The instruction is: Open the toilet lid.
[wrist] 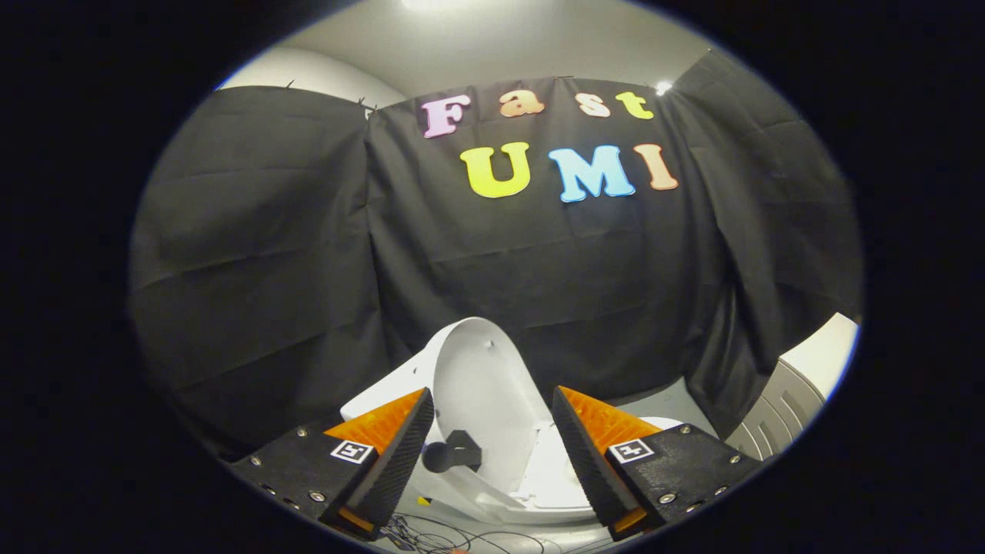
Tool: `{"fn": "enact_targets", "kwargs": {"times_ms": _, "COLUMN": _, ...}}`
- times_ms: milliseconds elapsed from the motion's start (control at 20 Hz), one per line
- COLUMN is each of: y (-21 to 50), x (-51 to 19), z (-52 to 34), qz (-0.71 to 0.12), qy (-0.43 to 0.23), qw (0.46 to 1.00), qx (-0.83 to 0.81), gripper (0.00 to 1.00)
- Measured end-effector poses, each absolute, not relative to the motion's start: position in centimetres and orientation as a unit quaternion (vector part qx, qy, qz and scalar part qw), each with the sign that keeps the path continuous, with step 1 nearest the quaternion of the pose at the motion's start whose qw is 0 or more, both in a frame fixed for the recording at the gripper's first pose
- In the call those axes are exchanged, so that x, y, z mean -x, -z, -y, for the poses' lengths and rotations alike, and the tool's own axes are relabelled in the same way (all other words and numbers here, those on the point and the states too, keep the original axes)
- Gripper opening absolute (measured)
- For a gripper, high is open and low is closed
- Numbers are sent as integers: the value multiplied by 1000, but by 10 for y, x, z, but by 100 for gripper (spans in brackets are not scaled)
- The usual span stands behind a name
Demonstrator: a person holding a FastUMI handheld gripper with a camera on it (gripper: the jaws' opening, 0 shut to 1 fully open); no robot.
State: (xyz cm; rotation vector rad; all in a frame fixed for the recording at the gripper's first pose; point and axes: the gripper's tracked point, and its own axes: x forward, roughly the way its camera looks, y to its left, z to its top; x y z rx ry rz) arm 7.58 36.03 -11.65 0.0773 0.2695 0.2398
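One tool (489,454) appears at the bottom centre of the frame, with two fingers (392,454) spread apart and nothing pressed between them. Each finger bears one orange wedge, two in all, and one square black-and-white marker (352,451), also two in all. One white toilet (539,481) sits low in the centre, between and beyond the fingers. It has one lid (481,385), raised upright, and one black knob (452,452) fixed to that lid. One white cabinet (800,385) stands at the lower right. Several thin dark cables (454,535), too tangled to count, lie along the bottom edge. Two ceiling lights glow at the top.
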Motion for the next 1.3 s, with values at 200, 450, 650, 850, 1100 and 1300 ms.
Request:
{"fn": "enact_targets", "kwargs": {"times_ms": 200, "y": 87, "x": -91, "z": -275, "qz": -95, "qy": -86, "qw": 992, "qx": 6, "gripper": 95}}
{"fn": "enact_targets", "kwargs": {"times_ms": 450, "y": 80, "x": -98, "z": -208, "qz": -77, "qy": -101, "qw": 992, "qx": 11, "gripper": 95}}
{"fn": "enact_targets", "kwargs": {"times_ms": 650, "y": 72, "x": -98, "z": -167, "qz": -59, "qy": -102, "qw": 993, "qx": 22, "gripper": 95}}
{"fn": "enact_targets", "kwargs": {"times_ms": 850, "y": 74, "x": -96, "z": -150, "qz": -49, "qy": -116, "qw": 991, "qx": 48, "gripper": 95}}
{"fn": "enact_targets", "kwargs": {"times_ms": 1100, "y": 84, "x": -89, "z": -145, "qz": -51, "qy": -130, "qw": 988, "qx": 59, "gripper": 95}}
{"fn": "enact_targets", "kwargs": {"times_ms": 1300, "y": 84, "x": -79, "z": -141, "qz": -50, "qy": -126, "qw": 990, "qx": 38, "gripper": 95}}
